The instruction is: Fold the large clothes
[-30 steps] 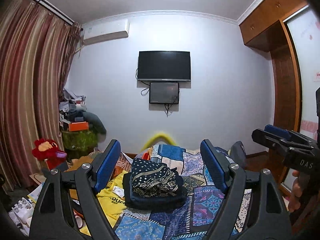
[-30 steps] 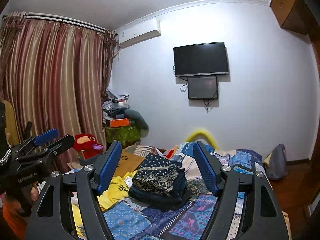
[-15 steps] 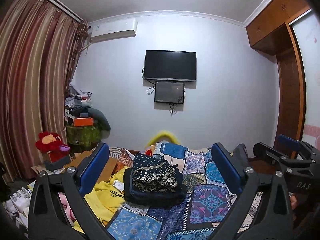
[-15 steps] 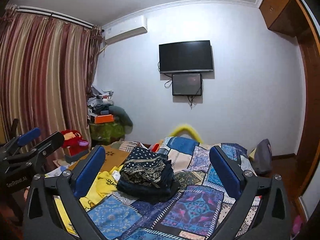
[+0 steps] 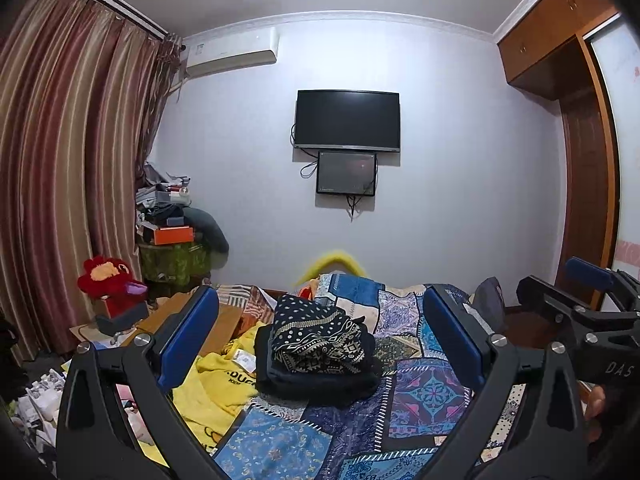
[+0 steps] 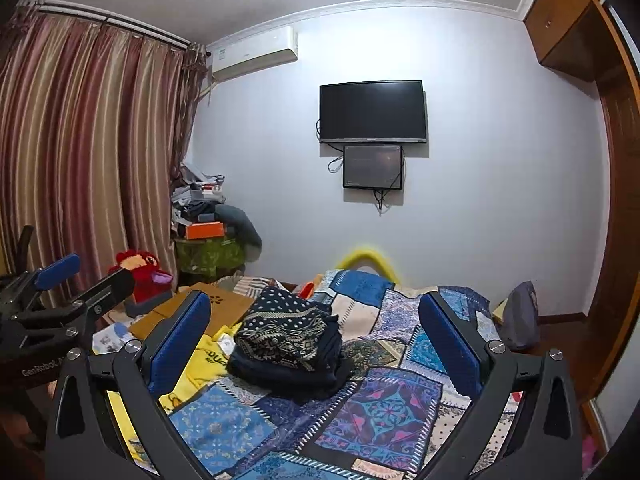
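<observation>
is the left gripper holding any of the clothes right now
No, the left gripper has its jaws wide apart and empty, hovering short of the folded dark clothes stacked on the patchwork quilt.

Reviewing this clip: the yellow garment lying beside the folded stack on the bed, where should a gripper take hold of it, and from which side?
Probably the yellow garment at its bunched near fold, approached from the bed's left side, since the folded stack overlaps its right edge. The open left gripper is nearer.

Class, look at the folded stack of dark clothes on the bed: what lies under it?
The folded stack rests on the patchwork quilt. The yellow garment lies beside it; whether it runs under the stack is hidden.
</observation>
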